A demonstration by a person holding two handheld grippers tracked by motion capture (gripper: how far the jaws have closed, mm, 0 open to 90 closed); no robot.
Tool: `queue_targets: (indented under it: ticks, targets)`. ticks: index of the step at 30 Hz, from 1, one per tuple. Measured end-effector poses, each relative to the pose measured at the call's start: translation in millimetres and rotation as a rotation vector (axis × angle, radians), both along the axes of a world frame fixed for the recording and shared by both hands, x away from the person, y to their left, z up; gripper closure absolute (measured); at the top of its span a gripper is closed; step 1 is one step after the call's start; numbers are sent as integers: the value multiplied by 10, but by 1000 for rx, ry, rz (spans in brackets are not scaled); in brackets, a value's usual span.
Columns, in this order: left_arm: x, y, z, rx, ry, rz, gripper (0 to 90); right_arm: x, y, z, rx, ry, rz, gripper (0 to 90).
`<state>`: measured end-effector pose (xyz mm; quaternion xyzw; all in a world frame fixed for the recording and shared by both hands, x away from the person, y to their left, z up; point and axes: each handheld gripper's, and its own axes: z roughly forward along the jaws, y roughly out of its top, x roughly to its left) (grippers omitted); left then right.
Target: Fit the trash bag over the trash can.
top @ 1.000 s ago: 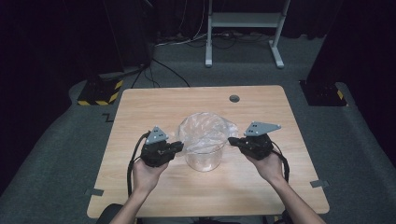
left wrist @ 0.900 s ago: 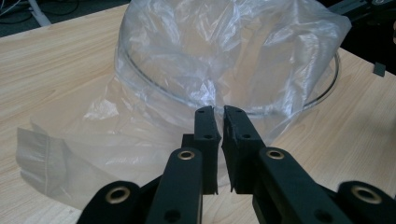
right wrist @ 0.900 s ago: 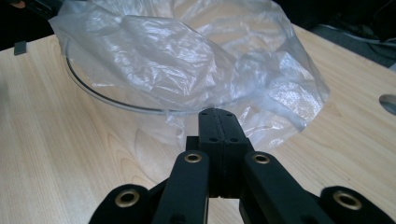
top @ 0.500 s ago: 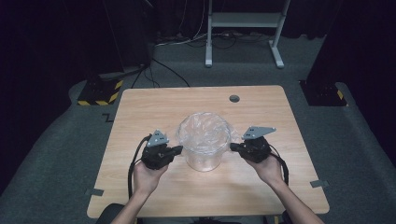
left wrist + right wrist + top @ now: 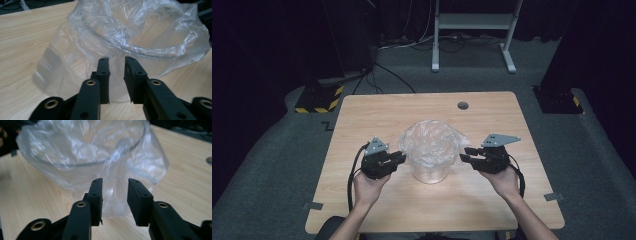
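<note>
Both tongs have just been opening and have let go of the plastic bag (image 5: 432, 142); nothing sits between their jaws now. Left tongs (image 5: 398, 159) and right tongs (image 5: 464, 154) wait narrowly apart, just beside it. One bag lines one clear bucket (image 5: 430, 172) in the middle of the frame on the tabletop (image 5: 362, 115). I think the lining is nearly done; maybe some smoothing is left.

Black tools (image 5: 398, 159), grey three-cornered plates, trailing black cables.

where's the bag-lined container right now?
High view: the clear container with its plastic bag stands mid-table, between the left gripper and right gripper.
</note>
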<state>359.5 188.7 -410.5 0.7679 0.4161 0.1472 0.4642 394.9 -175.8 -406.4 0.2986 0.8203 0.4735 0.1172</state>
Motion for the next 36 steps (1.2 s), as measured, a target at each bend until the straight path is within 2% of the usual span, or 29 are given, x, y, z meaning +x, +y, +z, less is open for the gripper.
queue_targets:
  ticks: [3,6,7,8,12,15,16,21,24,26,29,36]
  targets:
    - [18,13,-22,3,3,13,678,-51,-27,83,44,-42,-4,610]
    - [33,-2,-43,12,13,8,677,-89,26,148,67,-87,12,581]
    - [33,-2,-43,12,13,8,679,-89,26,148,67,-87,12,581]
    - [38,-11,-47,17,16,4,680,-95,92,179,81,-105,33,572]
    - [42,-23,-66,22,38,-4,683,-38,228,194,103,-91,83,563]
    - [48,-36,-89,30,56,-10,684,-5,303,185,98,-78,109,572]
    - [55,-51,-113,46,71,-15,685,27,366,162,92,-53,148,658]
    - [41,-63,-126,45,77,-13,683,10,422,115,64,-44,213,898]
    - [18,-42,-106,27,67,-12,672,-28,413,113,63,-60,232,900]
    - [4,-19,-87,9,47,-16,636,-80,387,127,68,-81,247,900]
    - [-5,5,-69,8,31,3,613,-142,356,118,65,-96,264,900]
    - [-9,25,-46,2,17,8,621,-170,338,2,13,-60,281,900]
